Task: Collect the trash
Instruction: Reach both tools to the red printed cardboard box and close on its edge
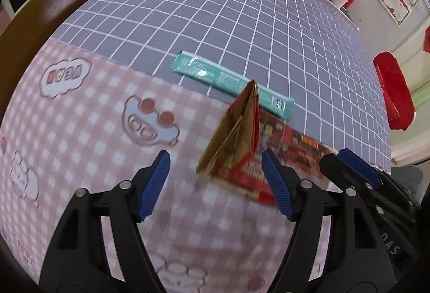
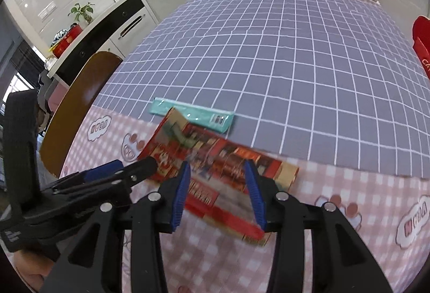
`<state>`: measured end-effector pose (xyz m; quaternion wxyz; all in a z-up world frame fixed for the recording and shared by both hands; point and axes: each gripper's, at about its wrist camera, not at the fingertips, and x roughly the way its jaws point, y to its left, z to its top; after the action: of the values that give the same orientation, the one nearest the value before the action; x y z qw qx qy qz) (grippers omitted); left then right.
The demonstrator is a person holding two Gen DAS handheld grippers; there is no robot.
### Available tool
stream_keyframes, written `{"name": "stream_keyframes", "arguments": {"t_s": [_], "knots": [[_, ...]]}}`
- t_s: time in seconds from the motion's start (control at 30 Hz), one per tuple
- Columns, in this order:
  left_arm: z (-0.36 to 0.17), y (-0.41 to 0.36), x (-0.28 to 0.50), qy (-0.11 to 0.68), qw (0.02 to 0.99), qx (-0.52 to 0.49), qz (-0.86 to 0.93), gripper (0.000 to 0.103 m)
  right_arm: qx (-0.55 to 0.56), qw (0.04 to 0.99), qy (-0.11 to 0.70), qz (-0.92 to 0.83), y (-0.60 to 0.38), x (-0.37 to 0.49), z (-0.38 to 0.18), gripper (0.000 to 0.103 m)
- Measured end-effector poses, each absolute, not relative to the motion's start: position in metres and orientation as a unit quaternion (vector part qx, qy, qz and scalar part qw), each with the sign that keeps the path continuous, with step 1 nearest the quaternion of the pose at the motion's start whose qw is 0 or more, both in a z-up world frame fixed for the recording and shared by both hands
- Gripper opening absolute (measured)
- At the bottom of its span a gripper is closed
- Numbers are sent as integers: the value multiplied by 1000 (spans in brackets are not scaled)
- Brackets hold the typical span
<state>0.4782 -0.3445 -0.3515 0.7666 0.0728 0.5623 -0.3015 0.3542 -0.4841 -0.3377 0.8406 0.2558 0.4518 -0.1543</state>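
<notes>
Honestly the risky bit is that red and gold carton (image 2: 215, 172): it's flattened, lying on the pink checked part of the tabletop (image 1: 80, 131), with one flap sticking up near the left gripper (image 1: 216, 185). Both sets of jaws are wide open and gripping nothing; the right gripper (image 2: 219, 193) straddles the carton's near end. Closing on a flat thing could just slide it or pinch the tablecloth. The 2 grippers are also right beside each other, so they could bump. Just behind the carton sits a teal wrapper (image 1: 231, 83), which a shove might push farther away.
</notes>
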Motion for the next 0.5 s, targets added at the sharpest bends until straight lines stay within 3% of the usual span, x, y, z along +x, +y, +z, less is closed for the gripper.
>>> {"name": "stream_keyframes", "arguments": {"t_s": [0.07, 0.17, 0.23, 0.27, 0.33, 0.5], "knots": [[-357, -351, 482, 560, 768, 80, -301, 69, 252, 843, 452, -149, -486, 361, -339, 42], [-363, -356, 483, 552, 770, 96, -305, 54, 245, 846, 452, -142, -490, 368, -340, 43], [-366, -357, 483, 553, 765, 96, -316, 30, 242, 848, 452, -135, -493, 376, -343, 44], [-366, -357, 484, 550, 766, 95, -319, 29, 241, 849, 452, -131, -495, 379, -344, 44], [-365, -357, 483, 546, 766, 93, -326, 11, 239, 850, 451, -127, -498, 386, -346, 44], [-350, -319, 498, 549, 788, 48, -274, 7, 224, 861, 444, -108, -498, 408, -342, 45]]}}
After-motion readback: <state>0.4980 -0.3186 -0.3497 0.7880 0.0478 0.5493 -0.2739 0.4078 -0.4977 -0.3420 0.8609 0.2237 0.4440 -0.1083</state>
